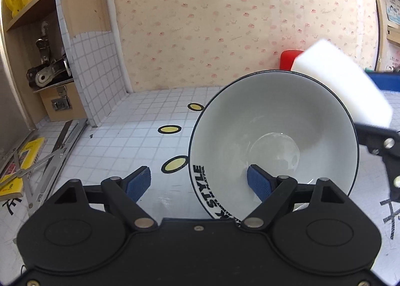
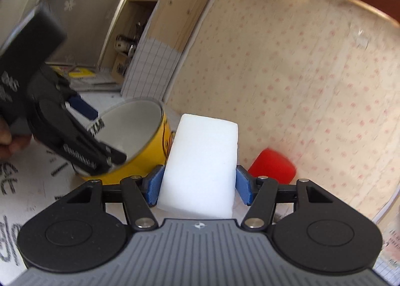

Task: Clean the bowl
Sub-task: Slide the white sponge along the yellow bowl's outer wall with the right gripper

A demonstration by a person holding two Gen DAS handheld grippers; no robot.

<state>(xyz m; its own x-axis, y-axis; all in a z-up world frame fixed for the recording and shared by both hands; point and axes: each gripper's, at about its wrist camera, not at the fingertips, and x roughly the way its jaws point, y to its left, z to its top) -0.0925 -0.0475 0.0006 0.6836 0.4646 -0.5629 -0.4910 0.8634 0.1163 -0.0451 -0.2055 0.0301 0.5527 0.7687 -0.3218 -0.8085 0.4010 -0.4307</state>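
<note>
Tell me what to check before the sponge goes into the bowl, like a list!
1. Sponge held tight: the right gripper presses its pads on both sides of the white sponge. Ok.
2. Bowl facing the sponge: the bowl is tilted and its inside is open, with only one left finger in it. Ok.
3. Bowl held firmly: the left gripper straddles the wall, but its outer finger stands clear of it. Not ok.
4. Sponge in place: it hangs by the rim, not yet inside. Not ok.
5. Where the dirt is: the inside looks white, with a shine at the bottom. Cannot tell.
</note>
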